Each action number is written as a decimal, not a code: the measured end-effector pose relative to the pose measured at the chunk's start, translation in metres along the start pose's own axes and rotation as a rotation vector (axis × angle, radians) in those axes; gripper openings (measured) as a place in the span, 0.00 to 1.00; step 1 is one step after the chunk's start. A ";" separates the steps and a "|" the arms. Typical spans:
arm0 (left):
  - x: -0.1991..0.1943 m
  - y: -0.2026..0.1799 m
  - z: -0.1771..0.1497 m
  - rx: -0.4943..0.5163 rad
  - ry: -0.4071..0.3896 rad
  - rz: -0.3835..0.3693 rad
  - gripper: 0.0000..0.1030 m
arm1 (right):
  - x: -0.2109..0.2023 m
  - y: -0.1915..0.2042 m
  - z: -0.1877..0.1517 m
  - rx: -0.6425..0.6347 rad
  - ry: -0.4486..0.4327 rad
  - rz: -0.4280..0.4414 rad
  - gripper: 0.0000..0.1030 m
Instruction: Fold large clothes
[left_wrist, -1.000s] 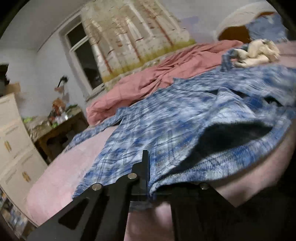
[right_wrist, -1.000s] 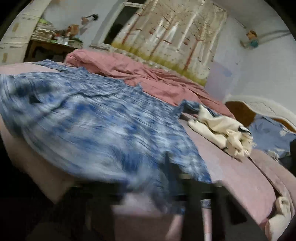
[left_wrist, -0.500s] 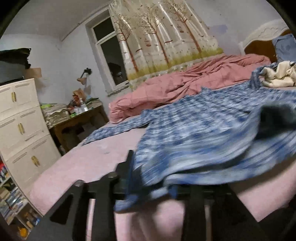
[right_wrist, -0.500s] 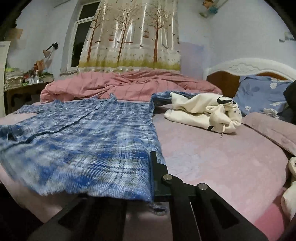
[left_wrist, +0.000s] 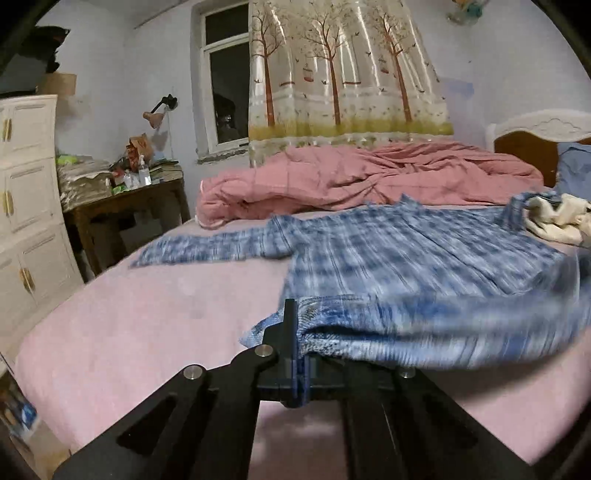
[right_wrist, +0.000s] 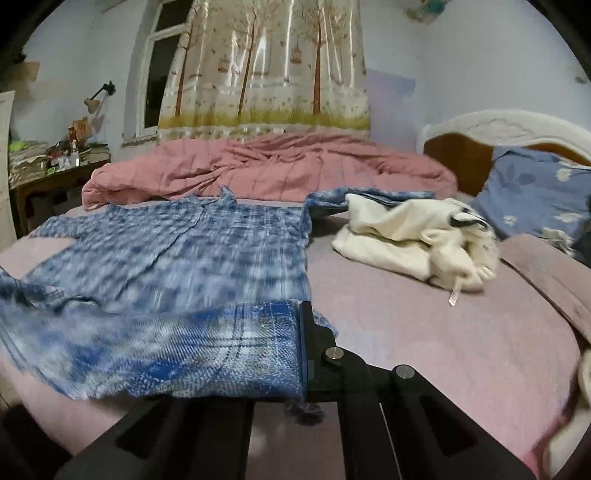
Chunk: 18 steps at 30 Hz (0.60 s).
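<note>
Blue plaid shirt (left_wrist: 424, 266) spread on pink bed (left_wrist: 147, 317), near hem lifted and motion-blurred; sleeve trailing toward 10 o'clock. Cream garment (right_wrist: 413, 240) bunched at 2 o'clock. Left tongs (left_wrist: 295, 354) clamped on hem corner. Right tongs (right_wrist: 301, 354) likewise pinching opposite corner, both low at bed edge.

Pale walls, dark window (left_wrist: 226, 99), tree-print curtain (left_wrist: 343, 70), white cabinet (left_wrist: 27, 206).
</note>
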<state>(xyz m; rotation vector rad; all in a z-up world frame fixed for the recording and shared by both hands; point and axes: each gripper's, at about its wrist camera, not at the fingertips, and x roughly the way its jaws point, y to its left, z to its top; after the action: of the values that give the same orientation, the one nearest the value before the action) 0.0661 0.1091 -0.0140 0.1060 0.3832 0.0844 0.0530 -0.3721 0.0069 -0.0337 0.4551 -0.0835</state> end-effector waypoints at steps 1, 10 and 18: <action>0.016 0.000 0.012 -0.005 0.031 0.011 0.02 | 0.012 -0.001 0.012 0.011 0.006 0.010 0.03; 0.167 0.000 0.025 -0.039 0.484 -0.077 0.02 | 0.171 -0.005 0.051 0.131 0.416 0.228 0.04; 0.189 -0.004 0.029 -0.009 0.459 -0.022 0.33 | 0.201 -0.024 0.046 0.093 0.529 0.268 0.39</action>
<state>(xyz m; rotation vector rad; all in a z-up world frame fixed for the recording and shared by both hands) 0.2520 0.1219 -0.0576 0.0725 0.8426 0.0885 0.2511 -0.4135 -0.0383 0.1445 0.9793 0.1543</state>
